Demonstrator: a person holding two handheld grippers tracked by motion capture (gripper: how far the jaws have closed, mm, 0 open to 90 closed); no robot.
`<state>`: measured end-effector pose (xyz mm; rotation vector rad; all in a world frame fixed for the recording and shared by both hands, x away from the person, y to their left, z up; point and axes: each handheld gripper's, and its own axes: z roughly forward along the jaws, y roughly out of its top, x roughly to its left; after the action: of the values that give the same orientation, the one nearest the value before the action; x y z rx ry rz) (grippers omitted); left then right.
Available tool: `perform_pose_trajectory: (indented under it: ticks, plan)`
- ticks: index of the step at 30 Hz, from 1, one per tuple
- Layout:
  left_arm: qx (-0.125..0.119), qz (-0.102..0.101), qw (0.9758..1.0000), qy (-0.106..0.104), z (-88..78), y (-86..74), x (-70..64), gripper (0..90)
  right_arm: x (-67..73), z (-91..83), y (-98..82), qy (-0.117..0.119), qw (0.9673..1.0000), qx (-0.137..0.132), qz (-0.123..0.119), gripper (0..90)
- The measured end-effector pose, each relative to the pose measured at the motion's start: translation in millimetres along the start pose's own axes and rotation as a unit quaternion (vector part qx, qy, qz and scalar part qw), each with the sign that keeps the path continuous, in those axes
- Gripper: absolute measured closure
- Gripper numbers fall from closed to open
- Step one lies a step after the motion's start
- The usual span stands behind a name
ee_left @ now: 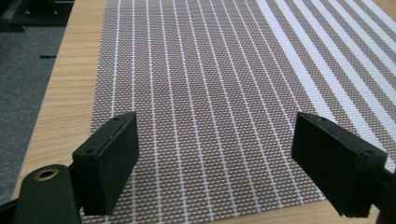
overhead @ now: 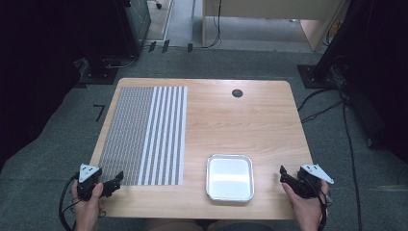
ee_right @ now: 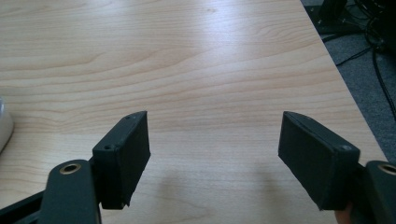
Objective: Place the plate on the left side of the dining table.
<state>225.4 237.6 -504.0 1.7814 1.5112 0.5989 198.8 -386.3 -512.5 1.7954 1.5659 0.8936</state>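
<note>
A woven placemat (overhead: 144,134) with brown and white stripes lies flat on the left half of the wooden table (overhead: 240,120). A shallow silver tray (overhead: 230,176) sits empty near the table's front edge, right of the mat. My left gripper (overhead: 115,180) hovers at the mat's near left corner, held in a hand. In the left gripper view the placemat (ee_left: 210,93) spreads ahead, and the left gripper (ee_left: 215,163) is open with nothing between its jaws. My right gripper (overhead: 285,174) is at the table's front right corner, right of the tray. The right gripper (ee_right: 215,158) stands open over bare wood.
A small dark round grommet (overhead: 237,93) is set in the tabletop near the far edge. Grey carpet (overhead: 48,144) surrounds the table, with cables (overhead: 346,130) on the floor at the right and furniture legs at the back. The tray's rim (ee_right: 3,126) shows at the left of the right gripper view.
</note>
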Motion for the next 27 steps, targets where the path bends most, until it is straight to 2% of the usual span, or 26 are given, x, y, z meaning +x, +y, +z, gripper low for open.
perform_pose_trajectory:
  ticks: [10, 18, 24, 27]
  plan:
    - [-0.002, 0.005, 0.9999, -0.009, 1.8, 2.8, -14.7, 15.2, 9.1, -3.5, 1.1, 0.01, 0.9998, -0.003, 0.017, 26.9]
    - [0.002, 0.017, 0.9997, -0.02, 5.1, 4.0, -28.9, 15.2, 15.8, -5.5, 1.2, 0.015, 0.9998, -0.006, 0.012, 26.9]
    - [0.002, 0.027, 0.9993, -0.027, 6.8, 4.8, -38.4, 15.2, 20.5, -7.3, 1.1, 0.019, 0.9998, -0.01, 0.003, 30.5]
    - [-0.001, 0.022, 0.9993, -0.031, 6.7, 5.8, -41.5, 15.2, 24.0, -9.5, 0.8, 0.024, 0.9996, -0.015, -0.003, 33.8]
